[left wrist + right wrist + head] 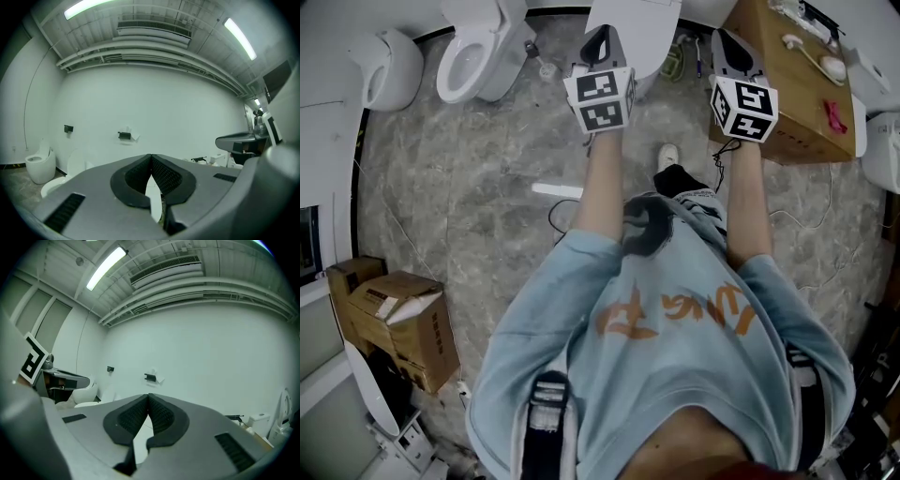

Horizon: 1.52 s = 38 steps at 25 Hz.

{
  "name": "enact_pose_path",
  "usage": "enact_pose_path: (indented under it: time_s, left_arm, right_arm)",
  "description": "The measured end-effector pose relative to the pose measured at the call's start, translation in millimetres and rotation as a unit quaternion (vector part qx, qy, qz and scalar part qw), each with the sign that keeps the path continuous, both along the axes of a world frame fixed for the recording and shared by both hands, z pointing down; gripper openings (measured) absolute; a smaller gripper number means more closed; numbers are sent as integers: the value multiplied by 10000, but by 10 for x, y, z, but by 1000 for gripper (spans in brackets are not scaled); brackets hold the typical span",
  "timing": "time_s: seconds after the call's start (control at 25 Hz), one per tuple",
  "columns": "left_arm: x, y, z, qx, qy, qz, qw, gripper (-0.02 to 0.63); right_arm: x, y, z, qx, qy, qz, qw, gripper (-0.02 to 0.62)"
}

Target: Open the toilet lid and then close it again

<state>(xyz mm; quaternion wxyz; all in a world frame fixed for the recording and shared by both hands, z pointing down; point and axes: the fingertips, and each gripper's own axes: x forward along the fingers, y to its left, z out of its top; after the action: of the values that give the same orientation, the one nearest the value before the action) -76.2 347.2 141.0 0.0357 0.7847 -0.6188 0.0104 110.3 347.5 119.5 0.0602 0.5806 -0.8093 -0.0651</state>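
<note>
A white toilet with its lid [639, 30] down stands straight ahead at the top of the head view. My left gripper [598, 39] hovers over the lid's left edge, jaws shut and empty. My right gripper [725, 39] is held to the right of the toilet, next to a wooden cabinet, also shut and empty. In the left gripper view the shut left gripper [151, 161] points level at a white wall, with a strip of the white lid [153, 199] showing below its pads. The right gripper [148, 400] also points level at that wall.
Two more white toilets [473, 54] [389, 66] stand at the far left. A wooden cabinet [787, 103] with small items on it is at the right. Cardboard boxes [398, 323] sit at the lower left. A cable runs across the marble floor [459, 197].
</note>
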Motion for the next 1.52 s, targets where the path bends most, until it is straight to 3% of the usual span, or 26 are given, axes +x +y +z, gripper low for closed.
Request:
enact_pose_path:
  time_s: [0.4, 0.88, 1.28, 1.52]
  left_arm:
    - [51, -1014, 248, -221, -381, -179, 9989, 26]
    - [227, -3052, 208, -395, -645, -824, 9937, 26]
    - [-140, -3465, 795, -1015, -706, -1515, 9807, 26]
    - [-333, -3406, 1594, -1833, -488, -1684, 9673, 26]
  right_arm:
    - [76, -1142, 392, -304, -659, -295, 9969, 12]
    - [-36, -3604, 318, -494, -731, -1311, 9874, 12]
    - [-404, -4298, 875, -1105, -705, -1948, 9720, 12]
    - [-586, -4359, 1487, -1720, -370, -2195, 9596, 13]
